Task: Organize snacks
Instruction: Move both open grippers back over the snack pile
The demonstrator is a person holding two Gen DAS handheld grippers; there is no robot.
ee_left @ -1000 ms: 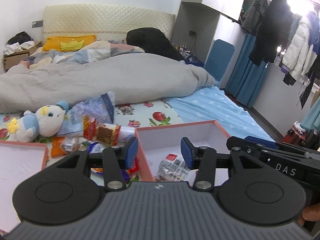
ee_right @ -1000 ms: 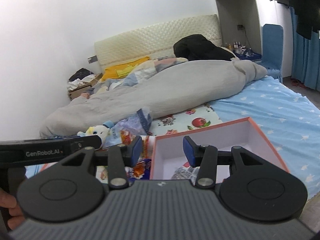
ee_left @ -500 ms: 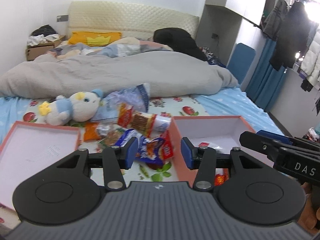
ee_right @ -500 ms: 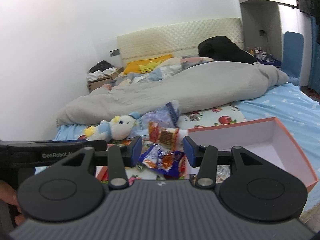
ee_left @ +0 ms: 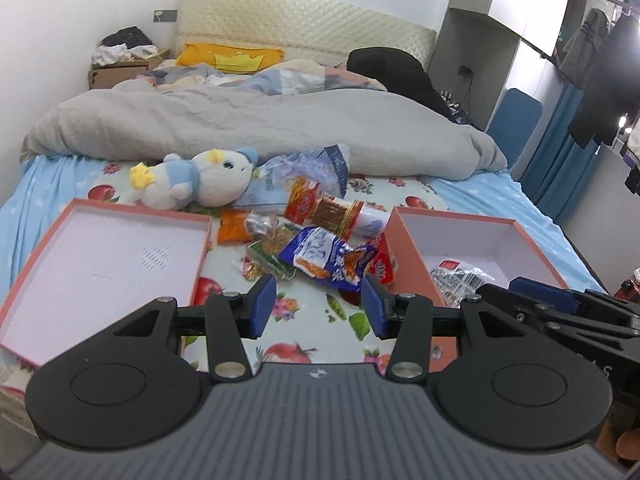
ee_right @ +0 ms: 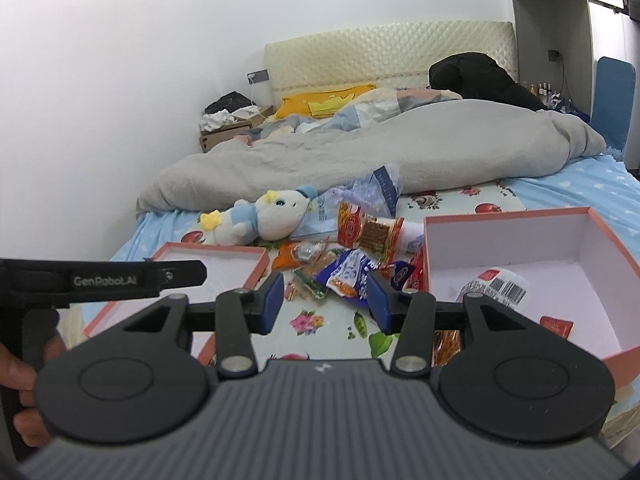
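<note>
Left gripper [ee_left: 318, 306] and right gripper [ee_right: 326, 300], both half-open and empty, face the snack pile [ee_left: 316, 240]. 2 boxes flank it (likely sorting bins): right box [ee_right: 568, 248] holds packets, left box [ee_left: 100, 256] none.

Bare floral bedsheet [ee_left: 316, 320] lies open just ahead of both tools. At twelve o'clock a heap of crinkled snack packets [ee_left: 324, 256] blocks the way, walled at ten by the shallow pink-rimmed cardboard lid [ee_left: 200, 256] and at two by the deeper pink-rimmed cardboard box [ee_left: 412, 256].
</note>
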